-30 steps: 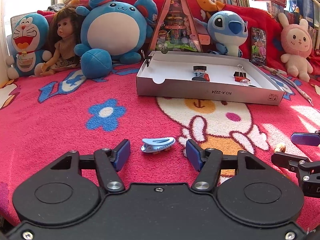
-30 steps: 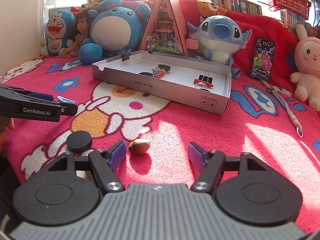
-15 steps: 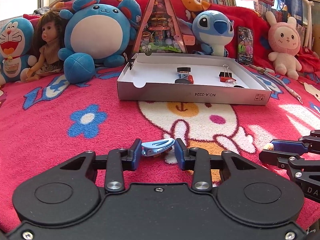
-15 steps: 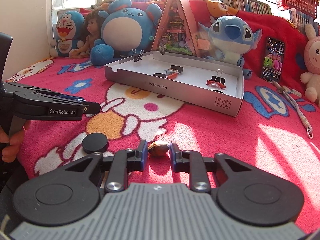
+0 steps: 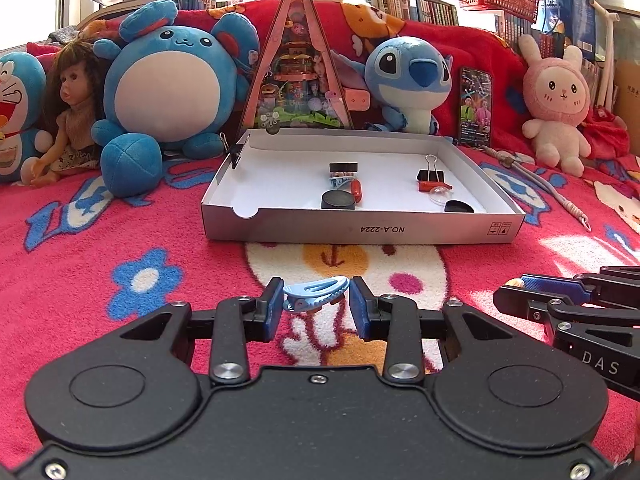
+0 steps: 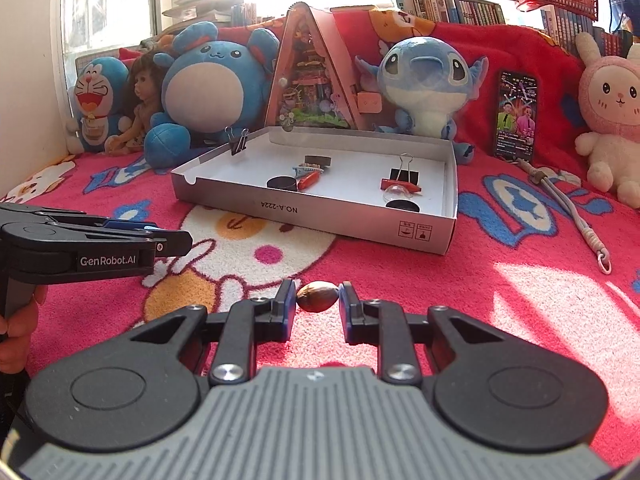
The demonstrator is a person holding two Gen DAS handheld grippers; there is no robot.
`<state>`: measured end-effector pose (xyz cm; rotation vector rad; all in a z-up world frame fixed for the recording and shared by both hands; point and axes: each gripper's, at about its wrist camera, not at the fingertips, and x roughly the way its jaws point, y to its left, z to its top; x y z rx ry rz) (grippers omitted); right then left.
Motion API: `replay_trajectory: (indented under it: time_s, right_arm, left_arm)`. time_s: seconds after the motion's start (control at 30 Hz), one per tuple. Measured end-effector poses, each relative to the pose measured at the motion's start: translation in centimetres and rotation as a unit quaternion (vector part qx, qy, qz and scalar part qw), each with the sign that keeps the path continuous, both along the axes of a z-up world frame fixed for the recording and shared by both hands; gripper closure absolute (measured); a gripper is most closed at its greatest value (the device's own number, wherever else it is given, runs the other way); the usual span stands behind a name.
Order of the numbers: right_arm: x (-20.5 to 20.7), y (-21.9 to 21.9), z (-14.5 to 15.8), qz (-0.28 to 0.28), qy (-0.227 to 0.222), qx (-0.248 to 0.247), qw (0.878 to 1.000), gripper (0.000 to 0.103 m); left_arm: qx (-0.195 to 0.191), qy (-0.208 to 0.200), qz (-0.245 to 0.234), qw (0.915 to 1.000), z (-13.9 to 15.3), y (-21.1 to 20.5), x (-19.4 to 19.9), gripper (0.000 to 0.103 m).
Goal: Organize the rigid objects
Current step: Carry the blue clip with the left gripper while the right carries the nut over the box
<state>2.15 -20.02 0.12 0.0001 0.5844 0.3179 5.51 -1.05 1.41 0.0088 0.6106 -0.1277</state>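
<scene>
The left tool (image 5: 316,308) is clamped on a light-blue hair clip (image 5: 316,298), which sits crosswise between the two blue pads; its underside and teeth are partly hidden behind the left pad. The right tool (image 6: 317,307) is clamped on a small brown nut-like object (image 6: 316,297); its exact kind is hard to make out, and its lower edge is cut off by the tool body. Whether either item is clear of the red patterned blanket (image 5: 100,264) cannot be told.

Beyond both tools lies an open white cardboard box (image 5: 360,232) on the blanket. Inside it: a black binder clip (image 5: 430,174), a black disc (image 5: 338,201), a second dark disc (image 5: 458,207) half hidden by the front wall, a clear dome-shaped piece (image 5: 440,194) and a red item (image 5: 357,188) that is too small to identify. Another binder clip (image 6: 239,142) grips the box's far left corner.

In the right wrist view, the left tool enters from the left edge, with part of a hand (image 6: 18,332) cut off by the frame.
</scene>
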Motion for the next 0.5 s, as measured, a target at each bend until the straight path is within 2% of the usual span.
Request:
replay_trajectory:
  time_s: [0.3,0.5]
  right_arm:
    - [3.0,-1.2,1.4,-0.043,0.001,0.022,0.999,0.075]
    - [5.9,-2.2,2.6,-0.067,0.002,0.038,0.997,0.075]
  left_arm:
    - [-0.010,-0.019,-0.008,0.9997,2.3,-0.4,2.8,0.069]
    - [-0.027,-0.018,-0.009,0.9994,4.0,-0.2,6.4,0.069]
